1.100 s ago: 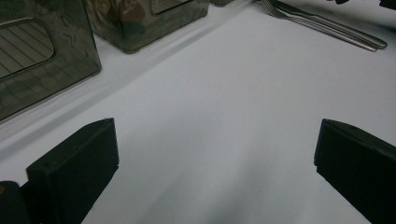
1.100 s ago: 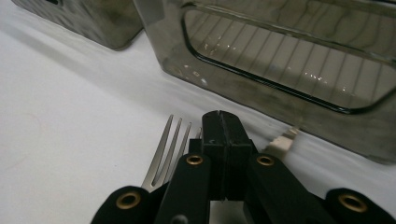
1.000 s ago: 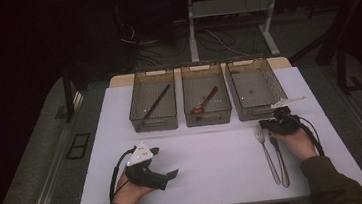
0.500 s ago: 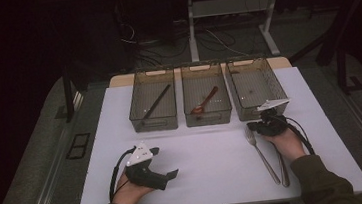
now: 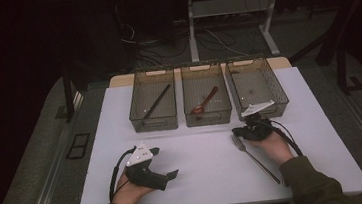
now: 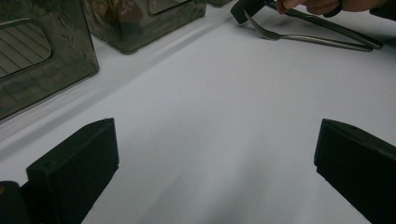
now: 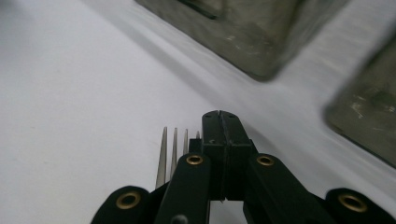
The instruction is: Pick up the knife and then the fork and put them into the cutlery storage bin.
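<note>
A metal fork [image 5: 255, 160] lies on the white board [image 5: 201, 180], its tines toward the bins. My right gripper [image 5: 238, 133] is shut, jaws pressed together, just right of the fork's head. In the right gripper view the tines [image 7: 168, 154] stick out low at the left of my right gripper [image 7: 222, 122]; whether they are pinched or only touched I cannot tell. My left gripper [image 5: 164, 162] rests at the front left in a hand, open, with bare board between its jaws in the left gripper view [image 6: 215, 163], where the fork [image 6: 303, 38] lies far off.
Three clear bins stand in a row at the back of the board. The left bin [image 5: 138, 117] holds a dark stick [image 5: 157, 103], the middle bin [image 5: 204, 67] a red spoon [image 5: 205, 101], and the right bin [image 5: 281, 92] looks empty. Bare board stretches between the two hands.
My right gripper has slid left along the front of the right bin, still shut. The fork's head swung left with it while the handle end stayed. The left gripper has not moved.
</note>
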### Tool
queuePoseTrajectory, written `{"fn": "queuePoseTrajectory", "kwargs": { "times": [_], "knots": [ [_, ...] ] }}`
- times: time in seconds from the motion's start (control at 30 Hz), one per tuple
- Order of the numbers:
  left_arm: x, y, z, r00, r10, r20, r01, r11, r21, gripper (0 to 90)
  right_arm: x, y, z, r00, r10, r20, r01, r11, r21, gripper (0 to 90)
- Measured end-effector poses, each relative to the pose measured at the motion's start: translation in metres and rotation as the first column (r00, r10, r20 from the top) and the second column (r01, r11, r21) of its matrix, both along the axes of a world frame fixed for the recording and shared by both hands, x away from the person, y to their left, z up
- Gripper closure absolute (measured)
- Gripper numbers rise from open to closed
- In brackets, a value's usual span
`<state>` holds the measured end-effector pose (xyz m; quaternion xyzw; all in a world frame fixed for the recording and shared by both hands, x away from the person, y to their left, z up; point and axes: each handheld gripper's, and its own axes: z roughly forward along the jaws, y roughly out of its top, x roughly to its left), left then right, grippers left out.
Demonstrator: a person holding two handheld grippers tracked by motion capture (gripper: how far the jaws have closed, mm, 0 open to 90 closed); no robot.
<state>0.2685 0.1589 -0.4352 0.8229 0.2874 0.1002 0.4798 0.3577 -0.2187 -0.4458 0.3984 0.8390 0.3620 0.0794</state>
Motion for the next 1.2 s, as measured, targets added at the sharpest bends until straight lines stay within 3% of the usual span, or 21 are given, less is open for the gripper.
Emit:
{"fn": "queuePoseTrajectory", "kwargs": {
  "times": [0.3, 0.43, 0.57, 0.63, 0.77, 0.93, 1.2],
  "knots": [
    [0.000, 0.000, 0.000, 1.0000, -0.004, 0.001, 0.004, 1.0000, 0.002, 0.0, -0.006, 0.021, 0.003, 0.9970, 0.078, -0.001, -0.078, 0.997, 0.016, 88.7],
    [0.000, 0.000, 0.000, 1.0000, -0.005, 0.000, 0.005, 1.0000, 0.003, 0.0, -0.007, 0.021, 0.004, 0.9965, 0.083, -0.001, -0.083, 0.996, 0.018, 88.5],
    [0.000, 0.000, 0.000, 1.0000, -0.004, 0.001, 0.004, 1.0000, 0.000, 0.0, -0.006, 0.013, 0.010, 0.9979, 0.064, -0.010, -0.063, 0.997, 0.036, 77.5],
    [0.000, 0.000, 0.000, 1.0000, -0.005, 0.000, 0.005, 1.0000, 0.001, 0.0, -0.007, 0.007, 0.014, 0.9980, 0.059, -0.023, -0.058, 0.997, 0.050, 66.9],
    [0.000, 0.000, 0.000, 1.0000, -0.006, 0.001, 0.006, 1.0000, 0.001, 0.0, -0.011, -0.003, 0.022, 0.9984, 0.052, -0.024, -0.051, 0.998, 0.020, 56.0],
    [0.000, 0.000, 0.000, 1.0000, -0.007, -0.001, 0.007, 1.0000, 0.001, 0.0, -0.018, -0.012, 0.029, 0.9978, 0.057, -0.034, -0.056, 0.998, 0.015, 49.5],
    [-0.001, -0.001, 0.000, 0.9999, -0.012, -0.003, 0.012, 0.9999, 0.001, 0.0, -0.031, -0.016, 0.038, 0.9948, 0.087, -0.053, -0.088, 0.996, -0.007, 48.3]
  ]
}}
